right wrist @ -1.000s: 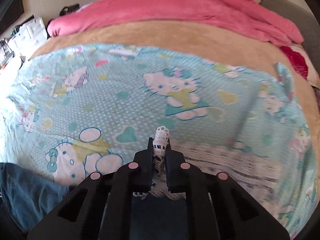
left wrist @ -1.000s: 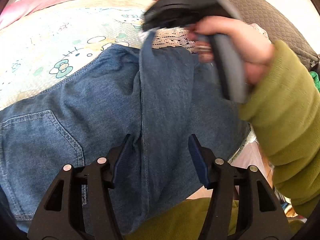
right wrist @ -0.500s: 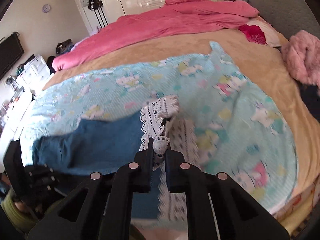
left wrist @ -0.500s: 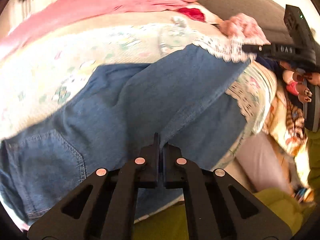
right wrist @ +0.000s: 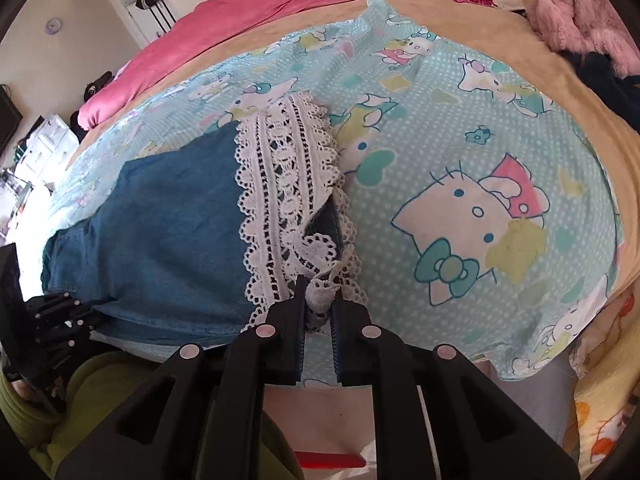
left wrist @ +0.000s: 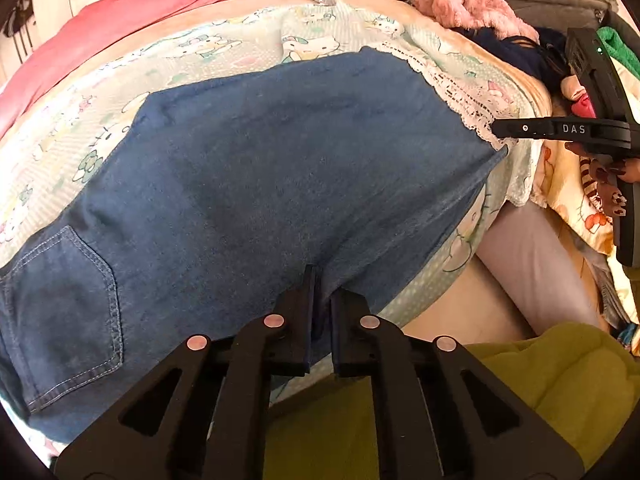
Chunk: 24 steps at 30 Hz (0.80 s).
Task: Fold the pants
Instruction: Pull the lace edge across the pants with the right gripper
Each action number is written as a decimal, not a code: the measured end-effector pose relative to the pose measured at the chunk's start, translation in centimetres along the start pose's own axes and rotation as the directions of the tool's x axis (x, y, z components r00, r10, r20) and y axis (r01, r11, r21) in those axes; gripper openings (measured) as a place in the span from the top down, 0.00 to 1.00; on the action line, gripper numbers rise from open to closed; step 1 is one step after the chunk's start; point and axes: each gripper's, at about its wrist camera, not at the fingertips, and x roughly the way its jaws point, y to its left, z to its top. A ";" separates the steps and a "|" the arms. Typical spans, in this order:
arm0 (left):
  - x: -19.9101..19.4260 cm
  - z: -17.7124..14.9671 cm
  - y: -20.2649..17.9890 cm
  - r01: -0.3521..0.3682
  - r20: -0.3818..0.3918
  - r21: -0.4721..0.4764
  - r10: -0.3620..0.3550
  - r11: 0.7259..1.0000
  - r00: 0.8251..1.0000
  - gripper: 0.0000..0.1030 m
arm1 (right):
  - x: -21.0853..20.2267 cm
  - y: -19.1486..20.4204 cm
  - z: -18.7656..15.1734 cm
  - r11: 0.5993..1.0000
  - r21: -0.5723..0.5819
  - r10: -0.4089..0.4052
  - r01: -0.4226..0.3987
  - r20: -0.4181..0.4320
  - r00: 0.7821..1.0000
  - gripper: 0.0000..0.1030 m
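Denim, mid-blue and soft-looking: the blue denim pants with white lace-trimmed hems (left wrist: 280, 168) lie spread flat across the pale blue cartoon-cat bedsheet (right wrist: 480, 168), one leg stacked on the other, a stitched back pocket at the waist end.

Only the left wrist view shows that pocket, well off to the left of the left gripper (left wrist: 320, 280); the same view shows the right gripper from the side at the far lace corner. The right wrist view alone shows the lace up close, a wide openwork band with scalloped edges, and a pink blanket (right wrist: 260, 20) bunched beyond the sheet.

The left gripper is clamped tight on the near denim edge, the cloth stretching away ahead of it. The right gripper (right wrist: 319, 292) has a bunched bit of lace hem between its pads; its jaws are opening slightly, though the pads seem to press the lace all the same.
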 end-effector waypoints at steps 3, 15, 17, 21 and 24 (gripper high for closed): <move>0.1 -0.1 -0.1 0.005 -0.001 -0.004 -0.005 1.000 1.000 0.97 | 0.2 -0.7 -0.1 0.999 0.013 -0.033 0.033 -0.016 0.999 0.72; -0.9 -0.9 -0.8 0.020 -0.015 0.008 -0.020 1.000 1.000 0.72 | -2.6 2.2 0.9 0.989 -0.146 0.029 -0.018 0.075 0.997 0.71; -0.9 -1.2 -0.9 0.022 -0.021 0.009 -0.022 1.000 1.000 0.71 | -1.2 3.0 0.6 0.986 -0.168 0.020 -0.012 0.044 0.999 0.71; -0.9 -1.8 -0.9 0.037 -0.038 0.006 -0.036 0.999 0.999 0.65 | 2.0 2.8 0.2 0.986 -0.165 -0.028 0.027 -0.005 1.000 0.72; -1.0 -2.2 -1.0 0.041 -0.039 0.005 -0.040 0.999 0.998 0.63 | 1.9 2.6 0.4 0.987 -0.158 -0.020 0.019 -0.006 1.000 0.72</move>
